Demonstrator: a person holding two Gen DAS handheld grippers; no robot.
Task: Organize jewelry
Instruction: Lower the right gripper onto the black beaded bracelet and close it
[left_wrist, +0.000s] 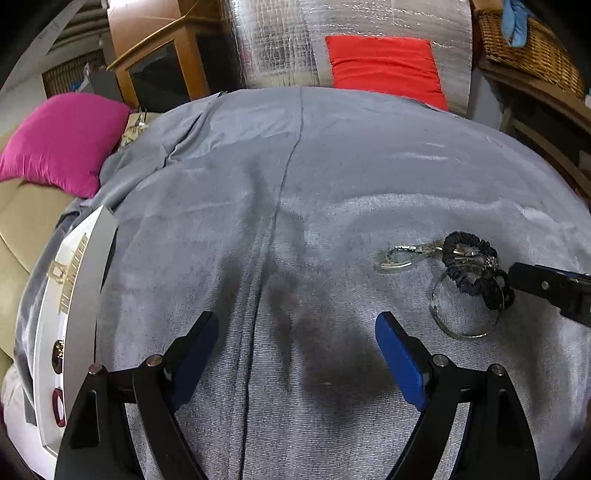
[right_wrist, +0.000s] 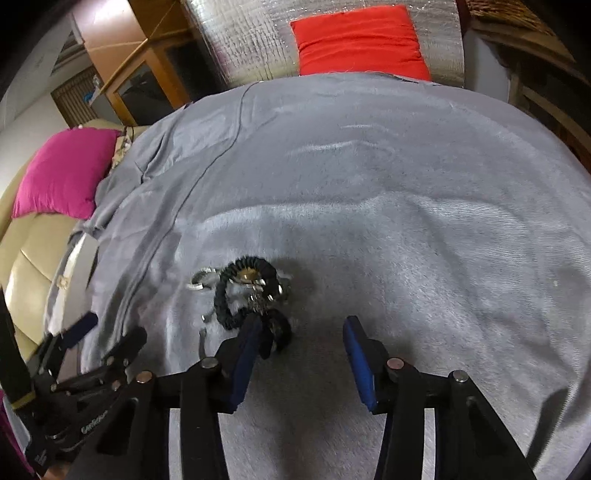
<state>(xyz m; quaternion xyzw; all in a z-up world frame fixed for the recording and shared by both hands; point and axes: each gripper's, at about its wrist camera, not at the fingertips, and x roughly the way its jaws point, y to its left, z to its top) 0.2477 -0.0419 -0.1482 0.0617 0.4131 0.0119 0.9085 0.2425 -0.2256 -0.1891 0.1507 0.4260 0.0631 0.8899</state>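
While the jewelry tangle lies on the grey blanket, right hand-held gripper released, one finger touching it; left hand-held gripper released, empty. Centre jaws over black coil before closing.

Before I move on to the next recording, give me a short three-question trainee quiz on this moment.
1. True or false: the left gripper is open over bare grey blanket.
2. Multiple choice: the tangle of black scrunchies and silver pieces lies nearest which finger of the right gripper? A) its left finger B) its right finger C) midway between them
3. Fill in: the jewelry tray sits at the blanket's ____ edge in the left wrist view.

Key: 1 true; 2 A; 3 left.
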